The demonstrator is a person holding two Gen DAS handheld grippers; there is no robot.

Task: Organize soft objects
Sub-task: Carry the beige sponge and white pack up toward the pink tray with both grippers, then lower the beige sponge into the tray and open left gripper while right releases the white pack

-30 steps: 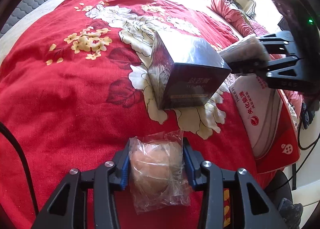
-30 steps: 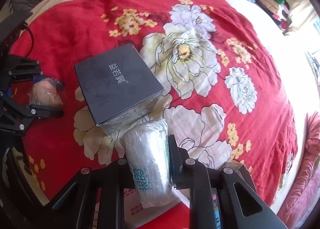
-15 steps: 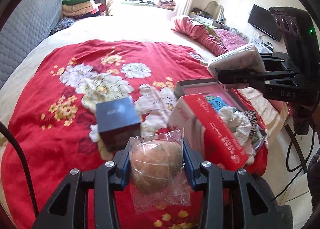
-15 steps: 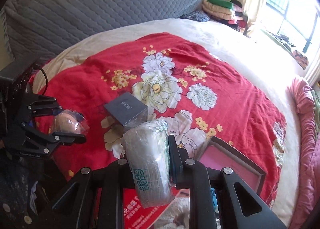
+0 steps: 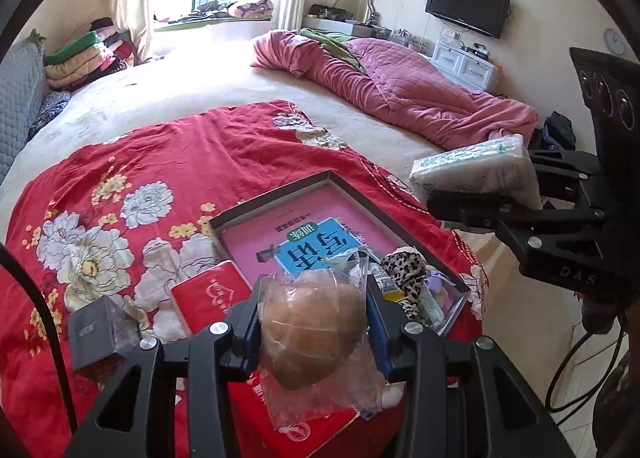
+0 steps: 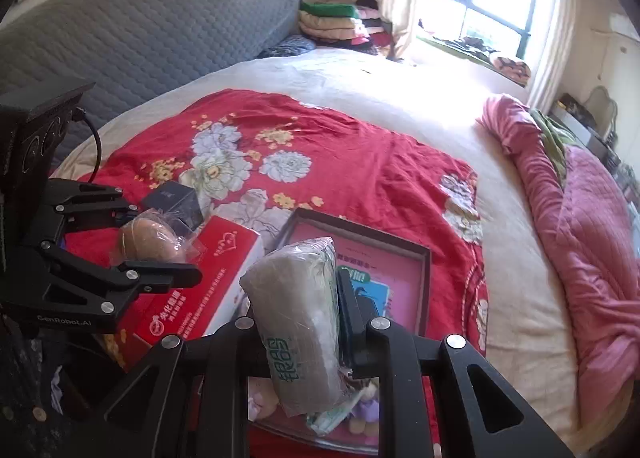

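Observation:
My left gripper [image 5: 314, 318] is shut on a bread roll in a clear plastic bag [image 5: 312, 332], held in the air above the red box lid [image 5: 212, 296]; the roll also shows in the right wrist view [image 6: 148, 238]. My right gripper [image 6: 296, 310] is shut on a white tissue pack [image 6: 298, 322], held above the open tray-like box [image 6: 424, 258] with a pink and blue book inside; the pack also shows in the left wrist view [image 5: 476, 170]. Soft toys and a leopard-print item [image 5: 404, 270] lie in the tray's near end.
A dark cube box [image 5: 100, 332] stands on the red flowered blanket [image 5: 160, 162] at the left. A pink quilt [image 5: 400, 90] lies bunched at the far right of the bed. A grey headboard [image 6: 152, 34] is at the left, and folded clothes [image 6: 336, 20] are by the window.
Both grippers have risen high and tilted up with their loads. The views went from a close look at the dark box to the whole bed, the tray and the room.

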